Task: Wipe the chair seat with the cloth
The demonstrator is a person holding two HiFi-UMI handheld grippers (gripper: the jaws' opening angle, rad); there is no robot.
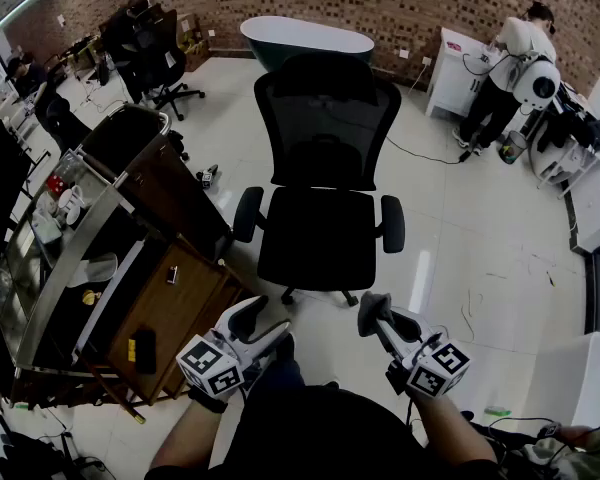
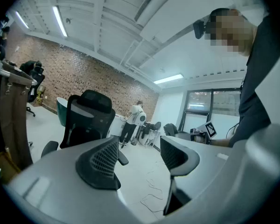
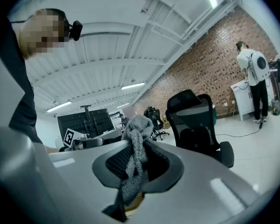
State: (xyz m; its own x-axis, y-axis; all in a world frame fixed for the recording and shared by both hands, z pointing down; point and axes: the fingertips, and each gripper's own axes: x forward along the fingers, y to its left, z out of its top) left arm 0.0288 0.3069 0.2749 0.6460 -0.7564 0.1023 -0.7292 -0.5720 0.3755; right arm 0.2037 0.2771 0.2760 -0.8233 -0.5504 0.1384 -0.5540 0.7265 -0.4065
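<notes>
Head view, with both gripper views. Your left gripper (image 1: 263, 325) is at the near left. Its jaws stand apart with nothing between them, and only the pale floor (image 1: 460, 228) shows through the gap.

Your right gripper (image 1: 378, 313) is at the near right, level with the left one. Its jaws are clamped on the cloth (image 3: 136, 148), a grey, nubbly piece. The cloth bunches above the jaw tips and hangs down between them in a loose strand.

The black mesh office chair (image 1: 320, 168) stands on the floor just beyond both grippers, facing you. Its seat (image 1: 318, 238) lies between the two armrests, with the tall backrest rising on the far side. The cloth is off the seat, and neither gripper touches the chair.

A wooden table (image 1: 175, 303) stands at your near left, carrying a small dark thing too small to make out. Far right, a person (image 1: 515, 58) in a white top bends over a white cabinet against the brick wall (image 1: 400, 3).
</notes>
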